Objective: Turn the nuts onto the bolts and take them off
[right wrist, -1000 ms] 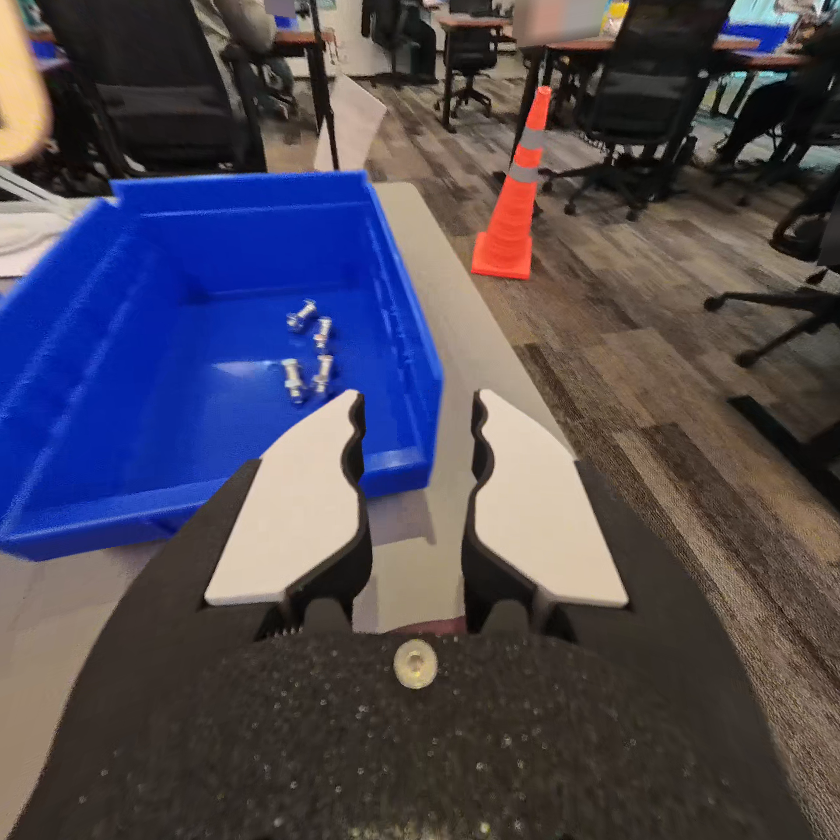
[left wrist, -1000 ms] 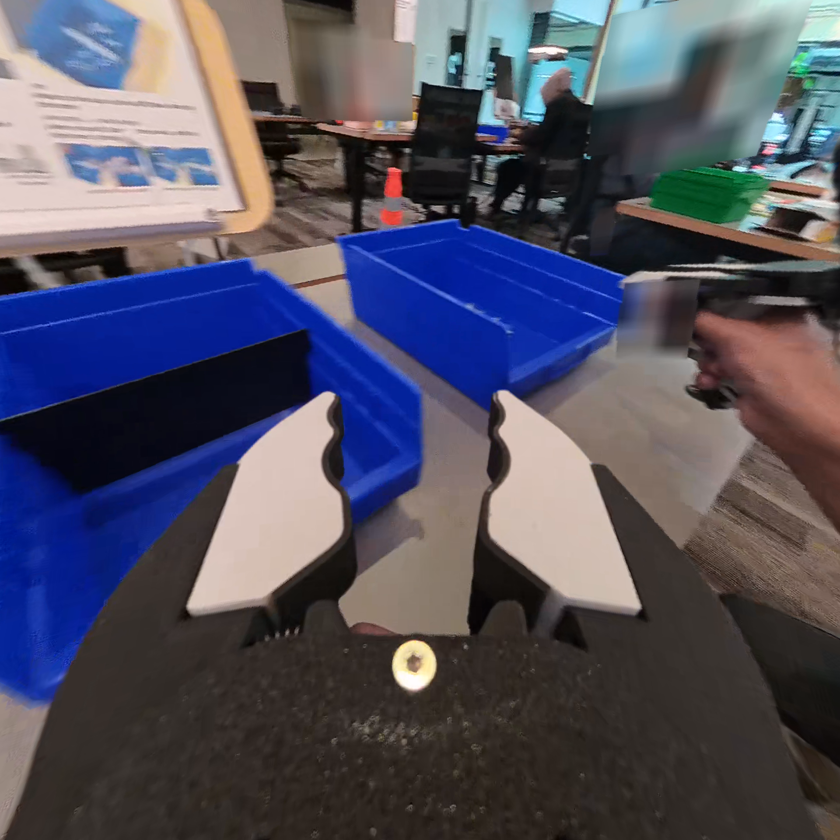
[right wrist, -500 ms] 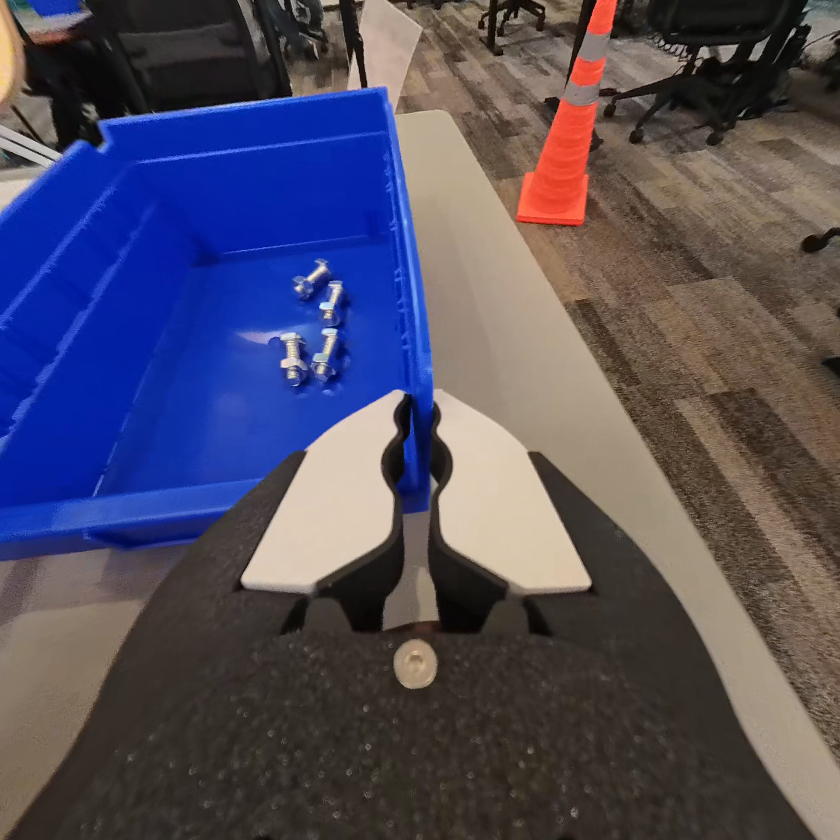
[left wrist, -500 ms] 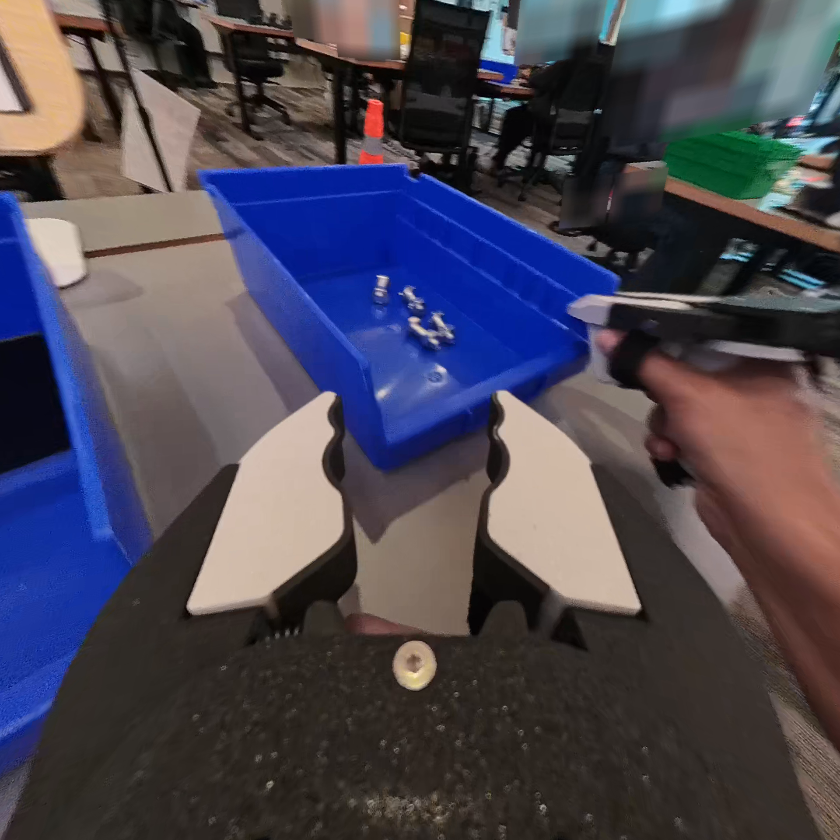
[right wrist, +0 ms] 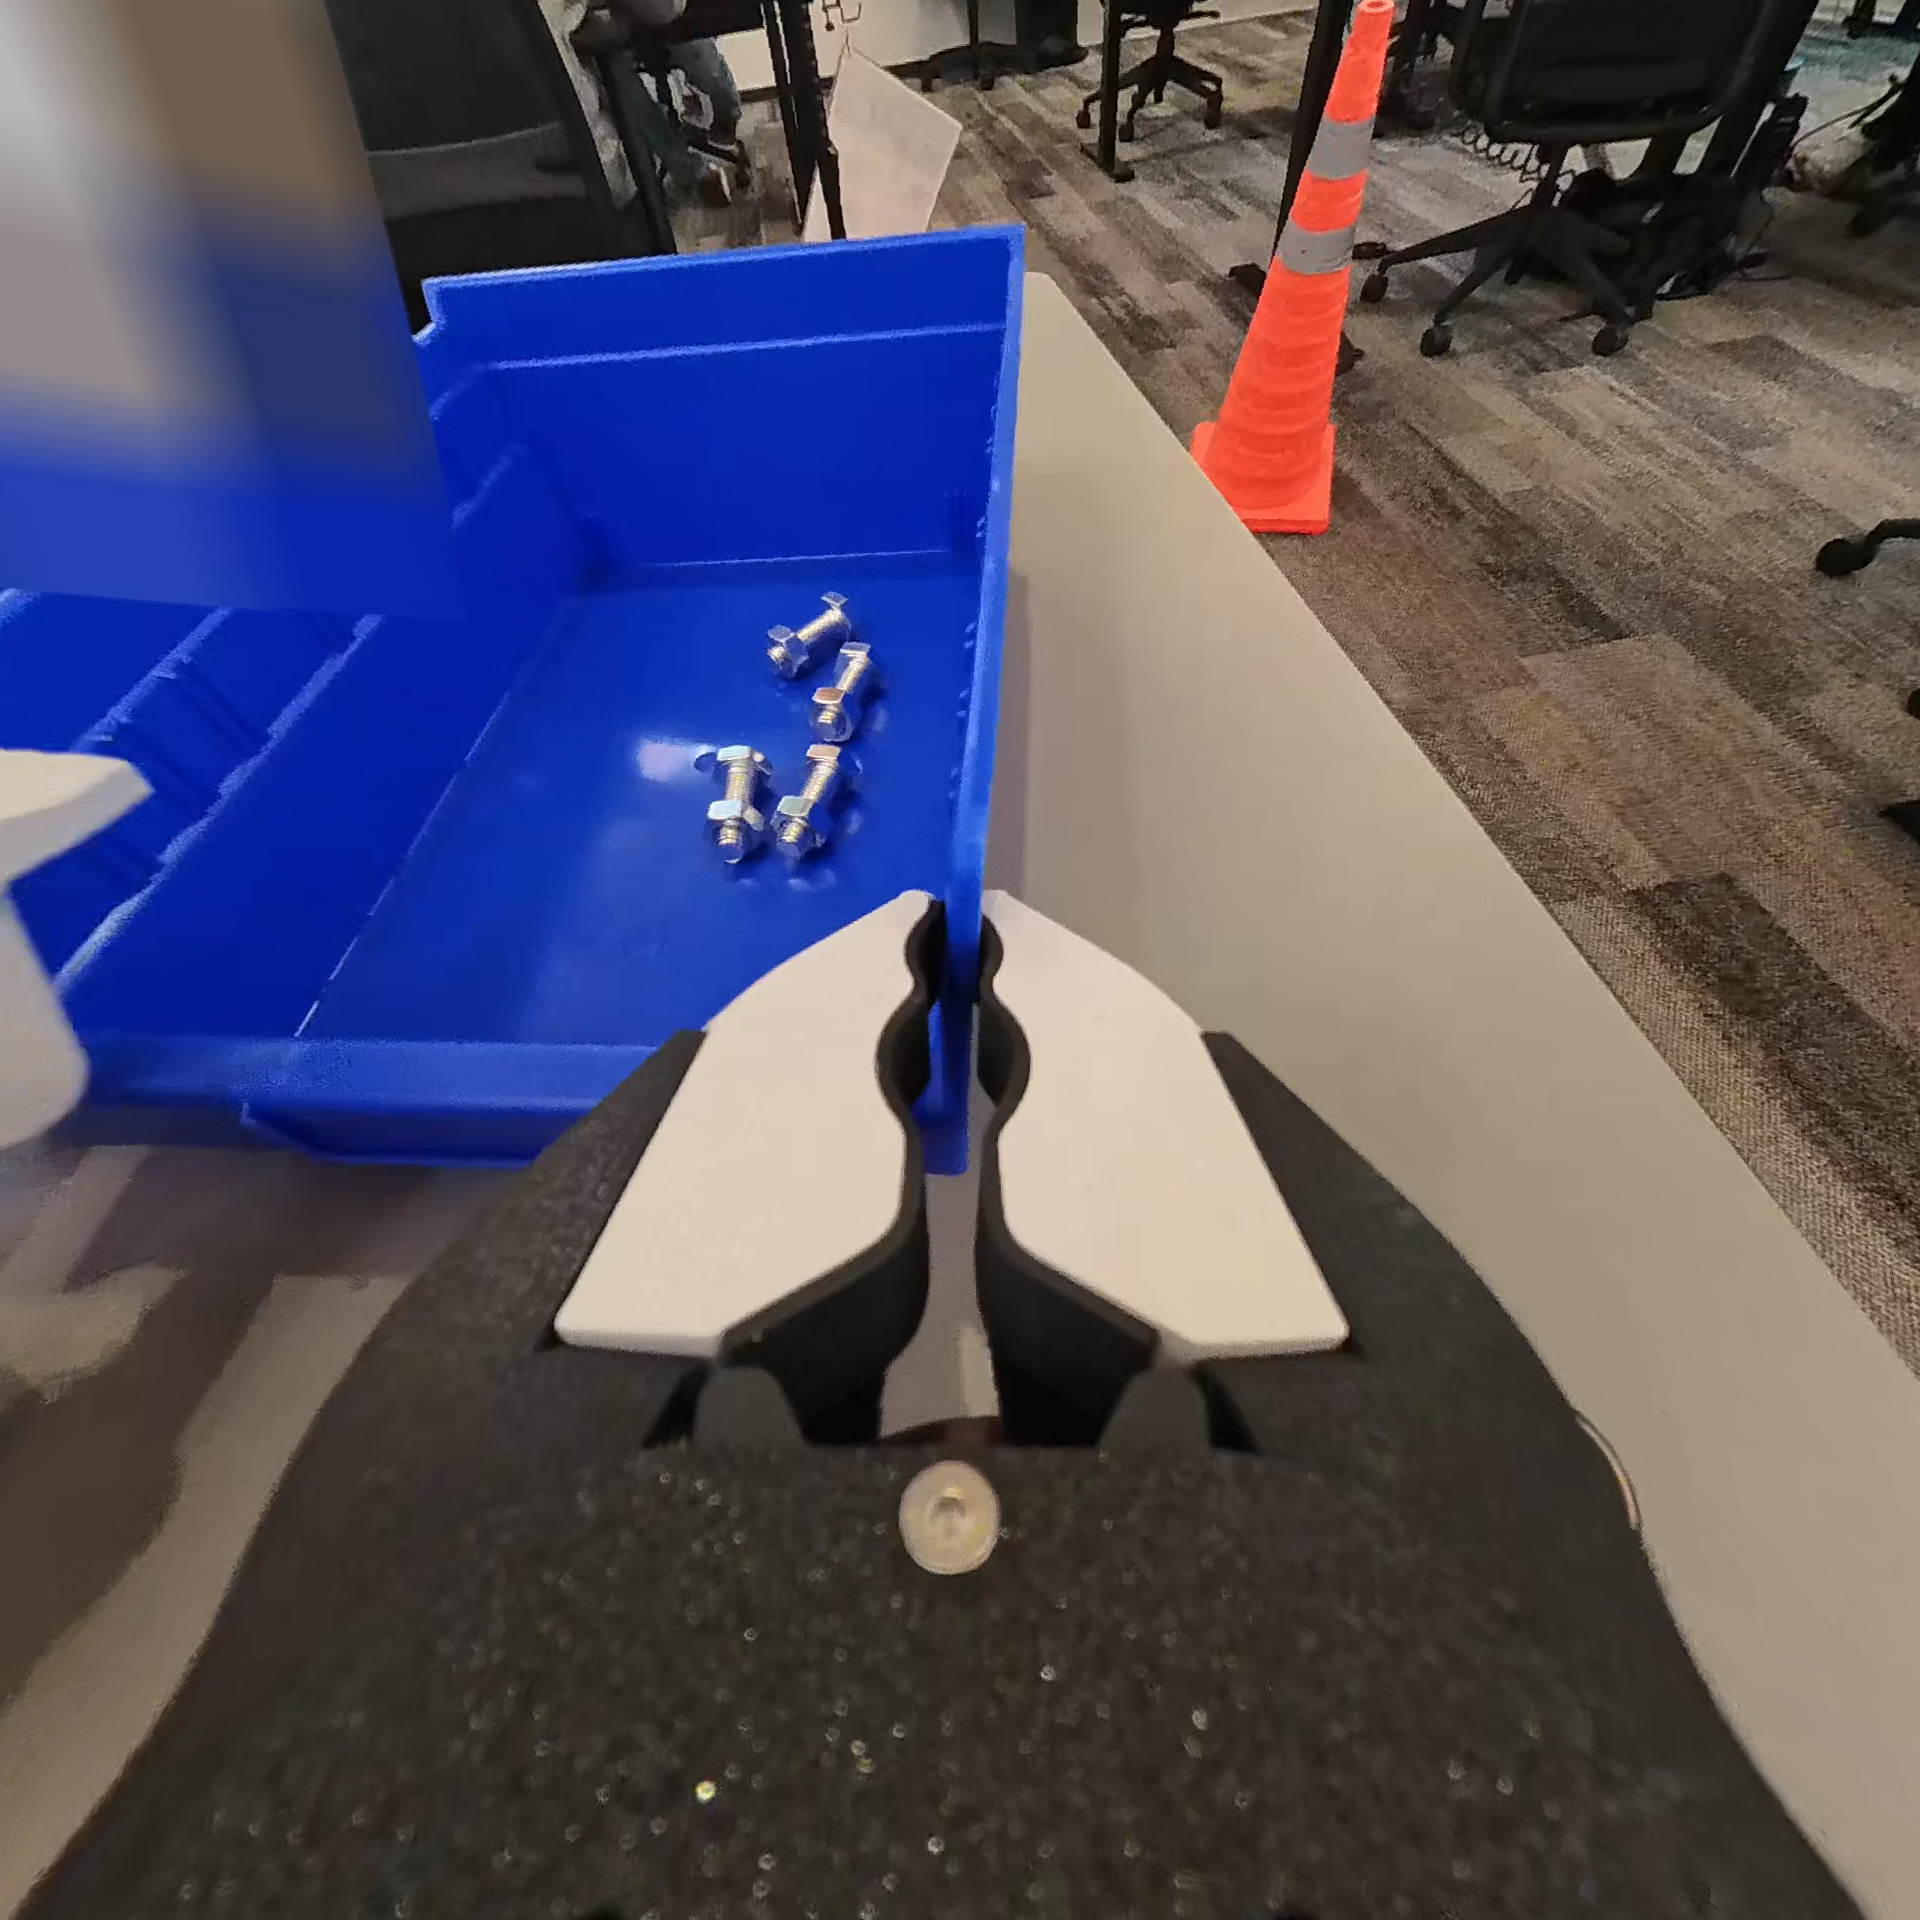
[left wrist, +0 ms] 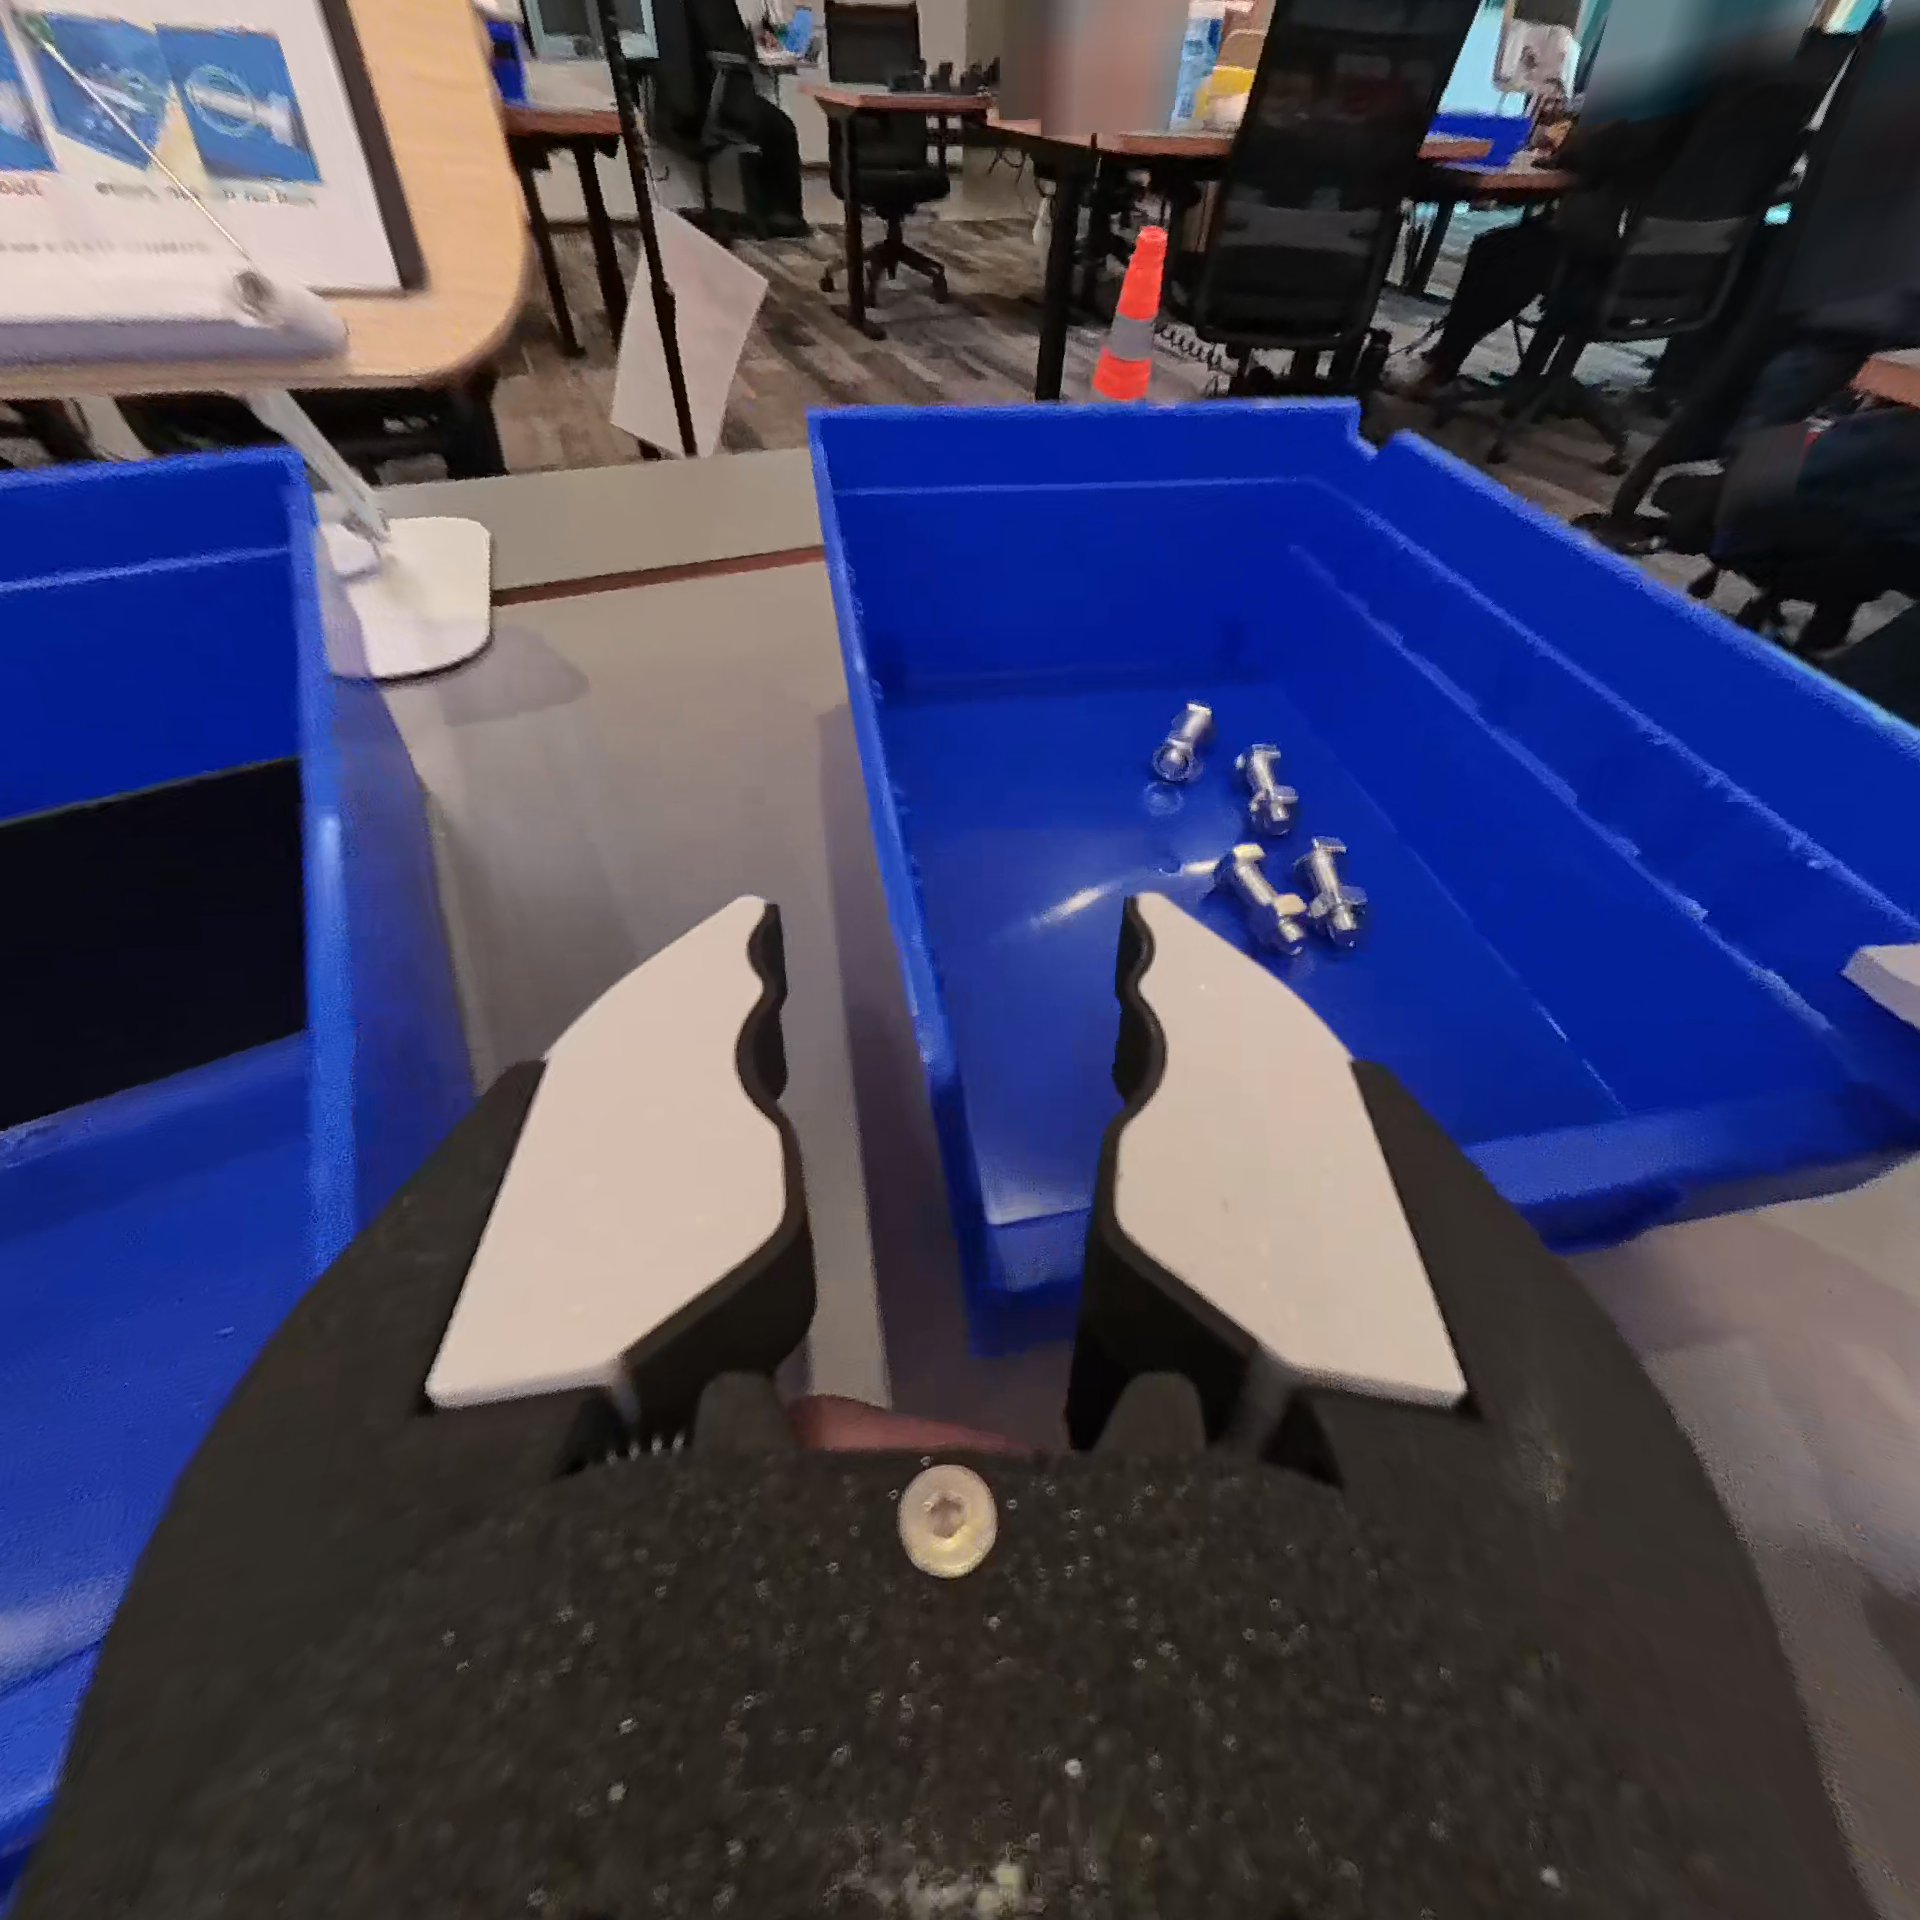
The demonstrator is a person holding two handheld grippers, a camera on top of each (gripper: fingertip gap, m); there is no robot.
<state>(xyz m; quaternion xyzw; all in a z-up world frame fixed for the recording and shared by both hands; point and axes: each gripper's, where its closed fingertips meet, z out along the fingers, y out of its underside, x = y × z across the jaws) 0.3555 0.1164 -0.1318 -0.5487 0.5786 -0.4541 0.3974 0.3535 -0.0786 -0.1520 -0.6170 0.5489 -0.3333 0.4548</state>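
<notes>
Only the left wrist view shows the second blue bin [left wrist: 156,935]. Left gripper [left wrist: 951,914] gapes wide, empty, over the bolt bin's near-left corner. Right gripper [right wrist: 961,914] is pinched on that bin [right wrist: 727,416]'s right wall; four bolts [right wrist: 795,727] lie just beyond.

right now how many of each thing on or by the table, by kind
blue bins: 2
bolts with nuts on: 4
orange cone: 1
white stand base: 1
grippers: 2, left jaws apart, right jaws on the bin wall
total: 10
</notes>
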